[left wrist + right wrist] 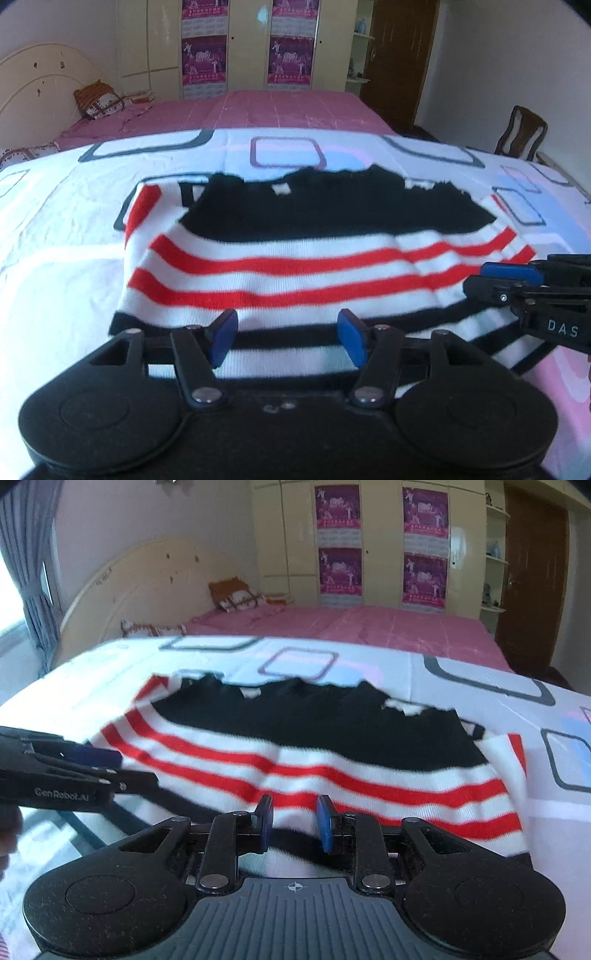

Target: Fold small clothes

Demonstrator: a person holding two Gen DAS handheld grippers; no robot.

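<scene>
Both tongs, left (287, 341) and right (294, 823), spread empty over striped sweater (295, 273) hem on bed (55, 236), probably lining up fold.

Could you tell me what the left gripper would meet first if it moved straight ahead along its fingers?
Most likely the striped sweater: the left gripper is open, pointing at its folded near edge. Depth is unclear, so it could skim over.

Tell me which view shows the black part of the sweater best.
The left wrist view: the sweater's black part lies near the middle, its whole jagged far edge visible, between the left tool and the bed beyond. The right wrist view shows the black part too, slanted and more blurred.
</scene>
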